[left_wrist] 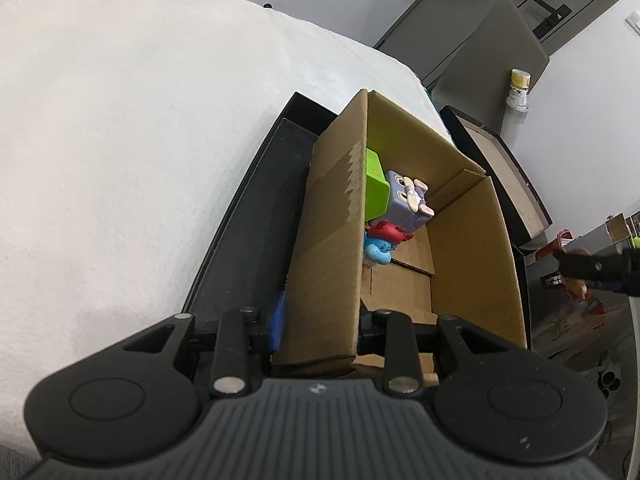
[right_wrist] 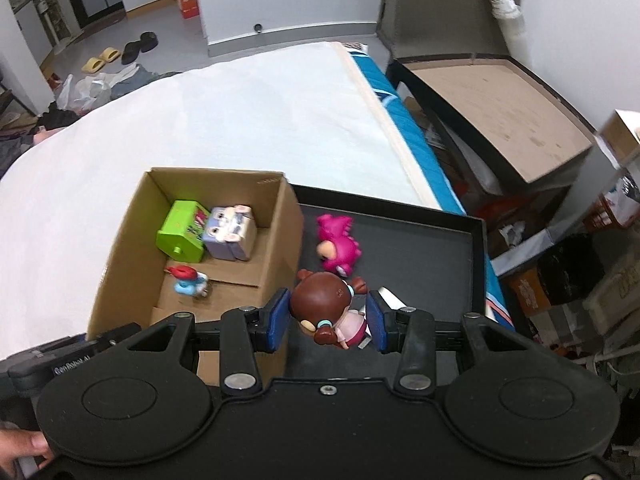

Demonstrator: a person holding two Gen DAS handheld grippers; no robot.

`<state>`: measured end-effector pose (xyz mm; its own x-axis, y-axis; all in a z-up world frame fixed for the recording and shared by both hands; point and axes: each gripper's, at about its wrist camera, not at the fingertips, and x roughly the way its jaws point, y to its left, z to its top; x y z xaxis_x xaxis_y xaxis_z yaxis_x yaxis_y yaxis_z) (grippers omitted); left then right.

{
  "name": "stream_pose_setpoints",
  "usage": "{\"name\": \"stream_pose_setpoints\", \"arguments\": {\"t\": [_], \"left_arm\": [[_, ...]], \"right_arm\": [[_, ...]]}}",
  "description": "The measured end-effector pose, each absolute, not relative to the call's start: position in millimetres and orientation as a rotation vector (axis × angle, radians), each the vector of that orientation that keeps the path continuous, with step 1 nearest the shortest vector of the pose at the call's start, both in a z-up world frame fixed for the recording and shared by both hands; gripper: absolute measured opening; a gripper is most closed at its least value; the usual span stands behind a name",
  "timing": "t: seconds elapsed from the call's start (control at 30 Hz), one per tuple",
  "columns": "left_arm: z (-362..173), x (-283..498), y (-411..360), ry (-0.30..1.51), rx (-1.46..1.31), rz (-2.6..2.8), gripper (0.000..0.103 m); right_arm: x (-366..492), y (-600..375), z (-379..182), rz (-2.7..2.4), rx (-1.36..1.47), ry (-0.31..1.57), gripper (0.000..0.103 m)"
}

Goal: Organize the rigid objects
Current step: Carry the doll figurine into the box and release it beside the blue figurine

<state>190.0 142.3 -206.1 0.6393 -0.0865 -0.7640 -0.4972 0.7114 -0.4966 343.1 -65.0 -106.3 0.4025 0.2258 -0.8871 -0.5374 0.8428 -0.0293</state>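
Note:
A cardboard box stands on a black tray on a white bed. In it lie a green cube toy, a purple rabbit cube and a small red-and-blue figure. My right gripper is shut on a brown-haired doll in a pink dress, above the tray beside the box. A pink dinosaur toy lies on the tray. My left gripper is shut on the box's near wall; the box toys show beyond it.
The white bed cover spreads to the left and behind. A dark open case with a brown inside stands right of the bed. Boxes and clutter fill the floor at the right. Slippers lie far back.

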Motion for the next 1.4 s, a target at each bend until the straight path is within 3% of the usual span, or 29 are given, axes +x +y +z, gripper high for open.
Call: {"name": "stream_pose_setpoints", "arguments": {"t": [0.73, 1.4], "left_arm": [[-209.6, 186.5, 150.8, 0.852, -0.805, 0.234, 0.032], [-208.2, 186.5, 150.6, 0.851, -0.792, 0.221, 0.034]], "right_arm": [[338.9, 13.3, -146.1, 0.596, -0.423, 1.097, 0.041], [323.3, 57.4, -204.0, 0.547, -0.732, 1.075, 0.041]]}}
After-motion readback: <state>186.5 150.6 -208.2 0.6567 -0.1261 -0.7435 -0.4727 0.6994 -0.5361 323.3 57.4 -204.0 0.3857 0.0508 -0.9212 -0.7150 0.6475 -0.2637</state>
